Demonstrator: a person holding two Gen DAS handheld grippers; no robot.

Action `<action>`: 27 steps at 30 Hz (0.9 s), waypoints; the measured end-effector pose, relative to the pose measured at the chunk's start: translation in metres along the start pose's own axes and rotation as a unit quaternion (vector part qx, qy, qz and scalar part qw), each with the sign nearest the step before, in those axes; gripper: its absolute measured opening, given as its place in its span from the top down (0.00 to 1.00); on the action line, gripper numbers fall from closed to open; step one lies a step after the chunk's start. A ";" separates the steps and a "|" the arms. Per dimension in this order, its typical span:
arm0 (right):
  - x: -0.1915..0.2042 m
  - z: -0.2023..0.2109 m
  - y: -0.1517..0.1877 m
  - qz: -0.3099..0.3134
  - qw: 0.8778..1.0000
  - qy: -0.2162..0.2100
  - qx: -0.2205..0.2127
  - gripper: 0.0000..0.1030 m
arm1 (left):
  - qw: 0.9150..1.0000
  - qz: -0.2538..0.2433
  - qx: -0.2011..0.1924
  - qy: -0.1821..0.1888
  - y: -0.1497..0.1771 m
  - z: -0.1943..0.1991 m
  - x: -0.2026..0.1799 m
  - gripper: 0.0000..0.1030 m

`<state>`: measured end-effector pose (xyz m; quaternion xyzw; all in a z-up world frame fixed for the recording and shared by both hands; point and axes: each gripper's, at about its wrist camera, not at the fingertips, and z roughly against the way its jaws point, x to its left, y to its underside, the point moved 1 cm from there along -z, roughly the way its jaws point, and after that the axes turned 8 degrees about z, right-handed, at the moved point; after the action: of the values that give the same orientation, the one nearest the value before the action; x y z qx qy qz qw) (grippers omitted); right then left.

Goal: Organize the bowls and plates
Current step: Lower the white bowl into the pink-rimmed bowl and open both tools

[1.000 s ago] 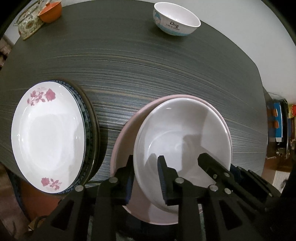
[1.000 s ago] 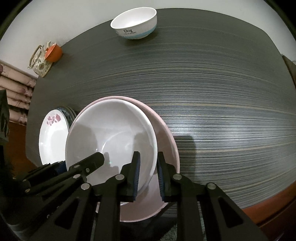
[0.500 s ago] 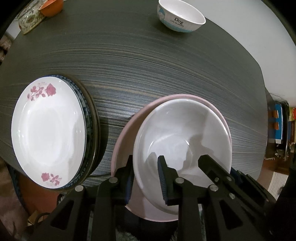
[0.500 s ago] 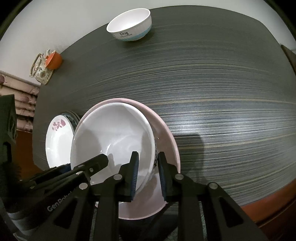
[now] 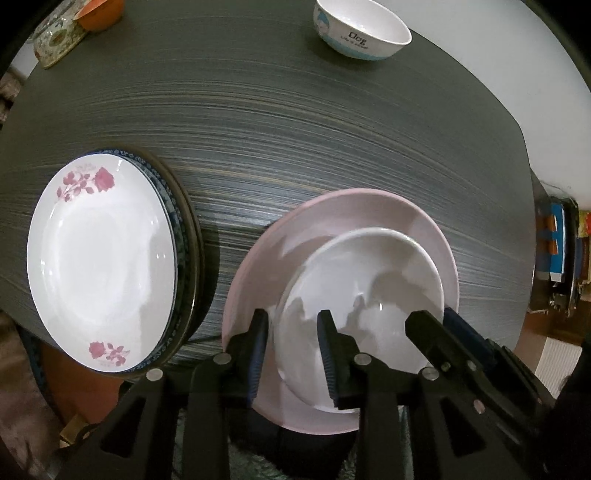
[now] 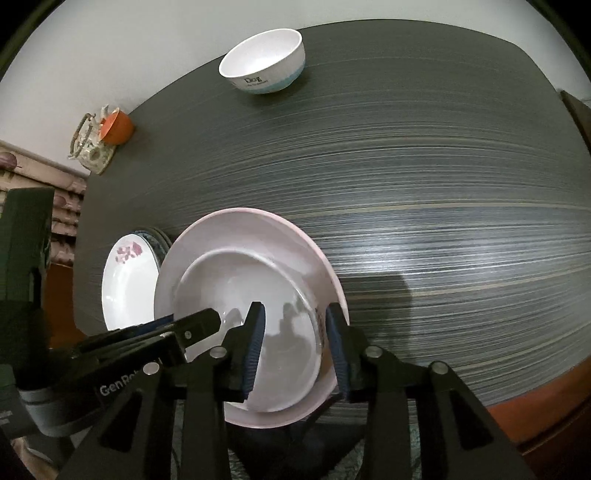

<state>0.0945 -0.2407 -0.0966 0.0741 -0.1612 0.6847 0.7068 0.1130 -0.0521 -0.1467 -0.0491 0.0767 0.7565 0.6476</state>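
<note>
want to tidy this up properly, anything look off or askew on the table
The white bowl sits off-centre in the pink plate, crowded toward its near rim. Nothing looks spilled or broken.

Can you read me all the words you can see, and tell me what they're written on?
"Dog": on the side of the small white bowl with the blue band, at the far side of the table.
A smaller line under "Dog": too small to read.
"GenRo", cut off by a finger in front: on the left gripper, seen in the right wrist view.

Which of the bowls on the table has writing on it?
The small white bowl with the blue band, alone at the far edge. The nested white bowl and pink bowl are plain.
</note>
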 end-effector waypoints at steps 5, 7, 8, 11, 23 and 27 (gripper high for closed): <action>0.001 0.001 0.002 0.006 1.000 0.000 -0.004 0.68 | 1.000 -0.011 -0.021 0.003 0.008 0.007 0.001 0.73; 0.003 0.002 0.003 0.011 1.000 0.001 -0.010 0.66 | 0.999 -0.017 -0.039 0.000 0.010 0.013 0.001 0.69; 0.003 0.003 0.003 0.015 1.000 0.000 -0.013 0.66 | 0.998 -0.023 -0.054 -0.005 0.010 0.018 0.000 0.66; 0.006 0.008 0.003 0.024 0.999 0.008 -0.023 0.65 | 0.996 -0.037 -0.079 -0.001 0.012 0.029 0.002 0.65; 0.006 0.032 0.001 0.046 0.995 0.014 -0.092 0.51 | 0.981 -0.068 -0.181 0.028 0.016 0.061 0.003 0.63; 0.000 0.036 -0.003 0.048 0.993 0.020 -0.109 0.44 | 0.973 -0.071 -0.218 0.019 0.016 0.070 -0.004 0.63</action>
<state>0.0929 -0.2527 -0.0625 -0.0248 -0.2239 0.6980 0.6798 0.0994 -0.0459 -0.0763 -0.2084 -0.0817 0.7064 0.6715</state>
